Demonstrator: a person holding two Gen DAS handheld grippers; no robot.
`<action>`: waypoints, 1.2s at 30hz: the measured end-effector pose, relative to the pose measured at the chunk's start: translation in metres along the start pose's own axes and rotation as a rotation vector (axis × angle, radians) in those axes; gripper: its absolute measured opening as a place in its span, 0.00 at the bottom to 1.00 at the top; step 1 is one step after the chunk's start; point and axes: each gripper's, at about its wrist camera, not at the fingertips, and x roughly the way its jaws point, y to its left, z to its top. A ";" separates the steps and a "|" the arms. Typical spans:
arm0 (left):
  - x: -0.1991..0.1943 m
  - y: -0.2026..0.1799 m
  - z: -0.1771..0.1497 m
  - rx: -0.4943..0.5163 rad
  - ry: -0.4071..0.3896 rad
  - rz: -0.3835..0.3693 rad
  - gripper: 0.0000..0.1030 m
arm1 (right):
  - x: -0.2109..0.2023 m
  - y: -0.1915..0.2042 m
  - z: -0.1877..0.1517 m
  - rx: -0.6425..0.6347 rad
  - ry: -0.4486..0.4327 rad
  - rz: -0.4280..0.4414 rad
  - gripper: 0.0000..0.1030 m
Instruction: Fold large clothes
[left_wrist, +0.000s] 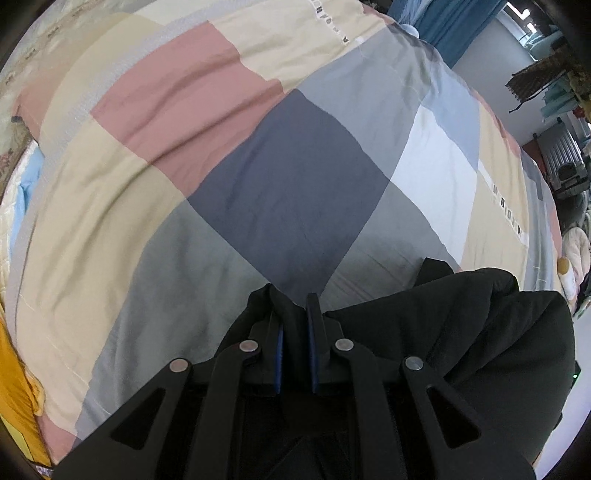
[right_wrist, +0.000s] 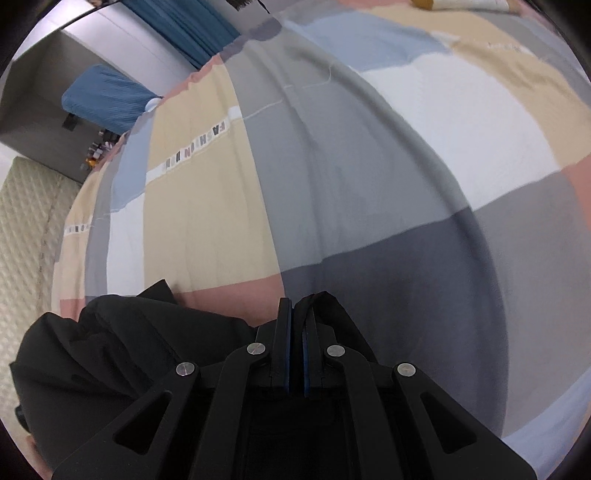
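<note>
A large black garment (left_wrist: 480, 332) hangs bunched between my two grippers above a bed. My left gripper (left_wrist: 294, 306) is shut on a fold of the black garment, with cloth pinched between its blue-lined fingers (left_wrist: 314, 317). The rest of the cloth drapes to the right in the left wrist view. My right gripper (right_wrist: 299, 310) is shut on another edge of the same black garment (right_wrist: 122, 343), which drapes to the left in the right wrist view. Both grippers are held above the bed.
A patchwork bedcover (left_wrist: 280, 184) in pink, beige, grey, navy and white squares fills both views below the grippers (right_wrist: 369, 166). A yellow cloth (left_wrist: 14, 387) lies at the left edge. Blue curtains (right_wrist: 192, 33) and a quilted mattress side (right_wrist: 29, 240) stand beyond the bed.
</note>
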 end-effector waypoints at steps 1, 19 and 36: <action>-0.001 0.000 -0.001 -0.002 0.003 -0.004 0.12 | -0.002 -0.001 -0.001 0.002 -0.002 0.010 0.02; -0.123 0.034 -0.061 0.059 -0.135 -0.194 0.76 | -0.144 0.049 -0.041 -0.209 -0.142 0.094 0.82; -0.045 -0.079 -0.111 0.500 -0.422 -0.015 0.80 | -0.038 0.174 -0.132 -0.580 -0.263 -0.019 0.90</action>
